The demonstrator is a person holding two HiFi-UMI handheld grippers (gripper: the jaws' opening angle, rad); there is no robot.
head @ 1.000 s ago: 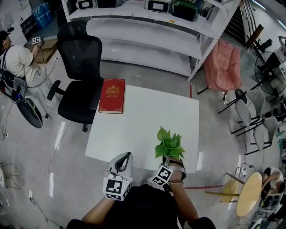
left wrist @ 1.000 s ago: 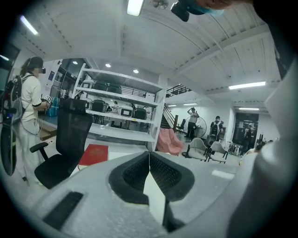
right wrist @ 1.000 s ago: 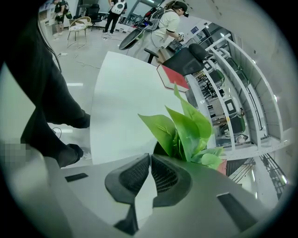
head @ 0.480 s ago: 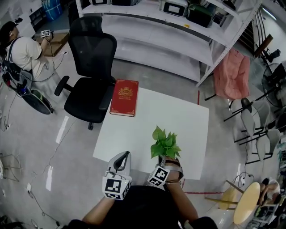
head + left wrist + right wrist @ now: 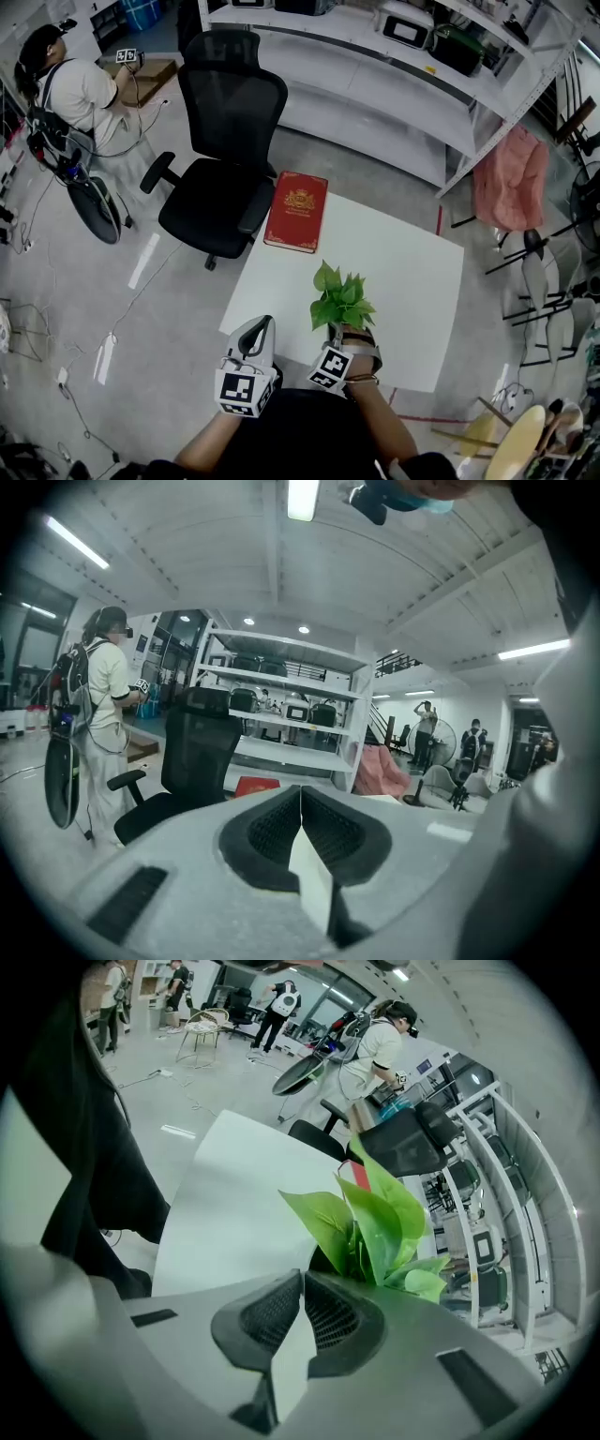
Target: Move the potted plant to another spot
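A small potted plant (image 5: 339,298) with bright green leaves hangs over the front edge of the white table (image 5: 403,272), about halfway along it. My right gripper (image 5: 352,332) is shut on the pot's rim from the near side. In the right gripper view the leaves (image 5: 375,1213) rise just behind the closed jaws of that gripper (image 5: 302,1274), and most of the dark pot is hidden. My left gripper (image 5: 264,324) hovers off the table's front left corner, shut with nothing in it. Its tips (image 5: 300,791) meet in the left gripper view.
A red book (image 5: 298,211) lies at the table's far left corner, next to a black office chair (image 5: 225,141). White shelving (image 5: 403,84) runs behind. A person (image 5: 75,89) with a backpack stands at far left. A chair draped in pink cloth (image 5: 511,178) stands at right.
The right gripper has carried the plant leftward along the table's front edge, from near the right side to the middle. The left gripper moved the same way and is now off the left corner.
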